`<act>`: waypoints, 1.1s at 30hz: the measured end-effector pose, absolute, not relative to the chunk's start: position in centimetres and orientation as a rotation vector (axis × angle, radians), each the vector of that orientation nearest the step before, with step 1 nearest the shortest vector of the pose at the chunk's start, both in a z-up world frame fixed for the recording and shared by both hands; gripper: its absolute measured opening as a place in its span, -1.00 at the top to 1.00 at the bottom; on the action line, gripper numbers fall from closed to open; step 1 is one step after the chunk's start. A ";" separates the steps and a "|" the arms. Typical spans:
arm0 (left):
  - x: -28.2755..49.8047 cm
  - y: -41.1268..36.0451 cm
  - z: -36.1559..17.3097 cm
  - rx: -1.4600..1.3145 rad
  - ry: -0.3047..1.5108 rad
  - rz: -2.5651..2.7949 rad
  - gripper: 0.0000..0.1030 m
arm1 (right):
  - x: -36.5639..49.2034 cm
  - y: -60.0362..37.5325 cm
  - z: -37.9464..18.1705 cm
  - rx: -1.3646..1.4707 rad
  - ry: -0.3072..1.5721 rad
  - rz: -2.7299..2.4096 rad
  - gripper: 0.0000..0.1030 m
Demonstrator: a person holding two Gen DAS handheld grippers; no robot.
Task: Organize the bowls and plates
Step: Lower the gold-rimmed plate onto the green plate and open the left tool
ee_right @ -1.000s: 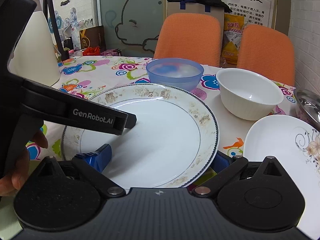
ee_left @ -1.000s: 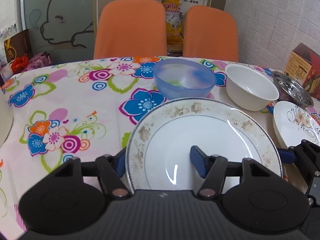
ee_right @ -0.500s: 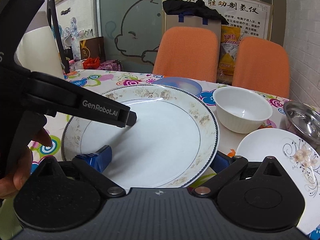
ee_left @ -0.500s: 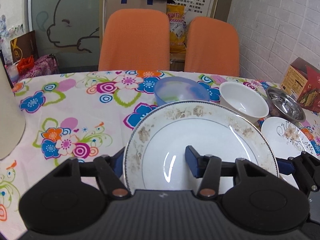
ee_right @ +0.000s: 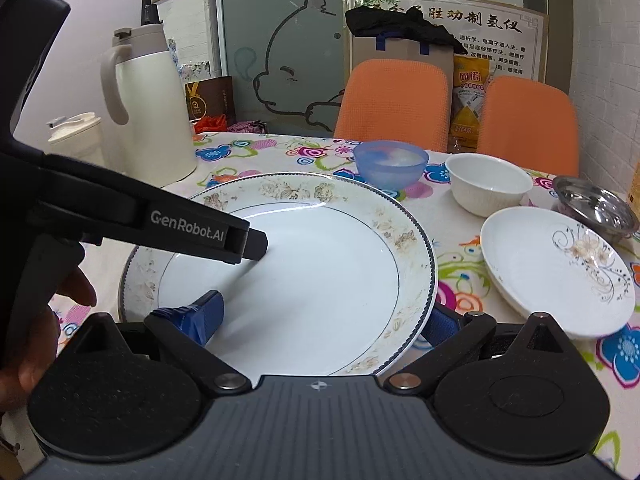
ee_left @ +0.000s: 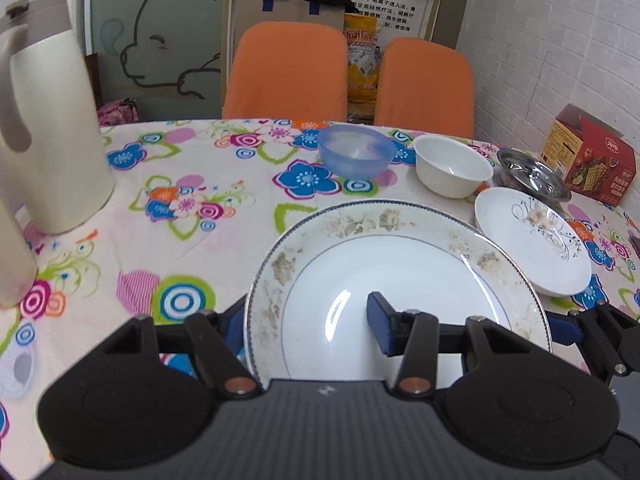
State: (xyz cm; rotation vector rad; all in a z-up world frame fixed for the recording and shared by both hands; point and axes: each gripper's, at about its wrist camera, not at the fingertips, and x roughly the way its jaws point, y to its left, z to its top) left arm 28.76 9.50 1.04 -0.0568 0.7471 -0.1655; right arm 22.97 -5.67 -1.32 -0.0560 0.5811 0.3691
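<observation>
Lifted higher since earlier: large white gold-rimmed ceramic plate (ee_left: 400, 280), left gripper (ee_left: 308, 320) and right gripper (ee_right: 320, 316) each clamped on its rim, clear of the floral tablecloth (ee_left: 200, 208); small floral plate (ee_left: 532, 240) at 2 o'clock, likely stacking target.

Near rim of the large white floral-bordered plate (ee_left: 400, 280) is hidden behind the gripper body. The cream thermos jug (ee_left: 48, 120) is cropped at the left frame edge. Wall poster text (ee_right: 472, 20) is illegible.
</observation>
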 end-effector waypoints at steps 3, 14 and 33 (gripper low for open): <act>26.4 10.0 0.2 -0.069 0.765 -0.153 0.05 | 21.2 -5.4 -1.8 -0.042 0.596 0.380 -0.73; 22.9 11.6 -2.6 -0.121 0.825 -0.149 0.04 | 19.2 -4.4 -3.3 -0.032 0.634 0.395 -0.73; 24.0 12.2 -2.7 -0.081 0.777 -0.114 -0.18 | 20.4 -2.6 -3.8 -0.124 0.633 0.417 -0.73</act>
